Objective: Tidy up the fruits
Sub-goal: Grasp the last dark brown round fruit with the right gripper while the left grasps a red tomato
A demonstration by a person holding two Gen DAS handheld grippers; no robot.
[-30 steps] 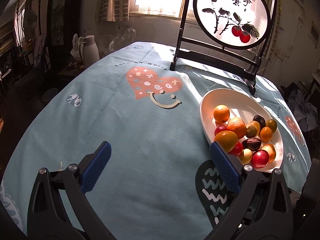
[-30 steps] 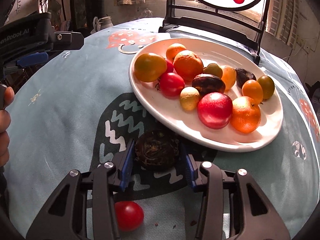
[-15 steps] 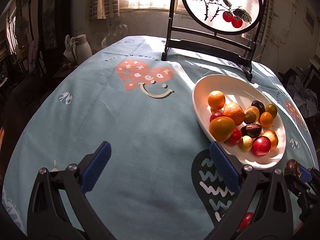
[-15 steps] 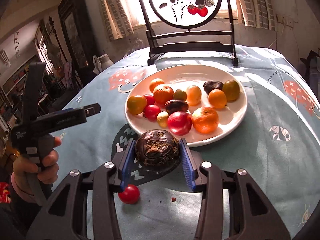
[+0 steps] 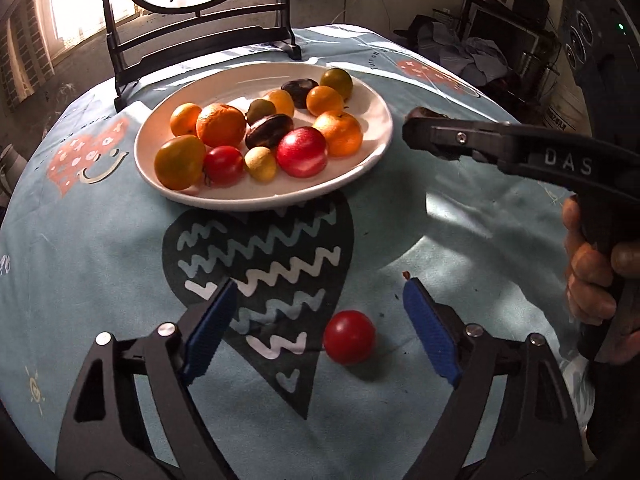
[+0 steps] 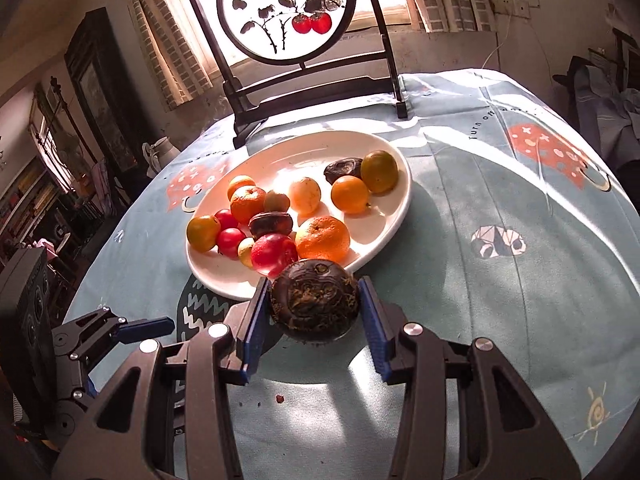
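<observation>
Where right claw (image 5: pixel 416 128) grips, dark fruit (image 5: pixel 418 113) mostly hidden

A white plate (image 5: pixel 372 100) carries orange, red, yellow and dark brown fruit. The tablecloth (image 5: pixel 92 248) is pale blue, printed with a black heart of white zigzags. 1 red tomato (image 5: pixel 349 342) lies there.

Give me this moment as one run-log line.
left gripper: closing, straddling red tomato on tablecloth, no contact | right gripper: shut on dark round fruit, near plate
</observation>
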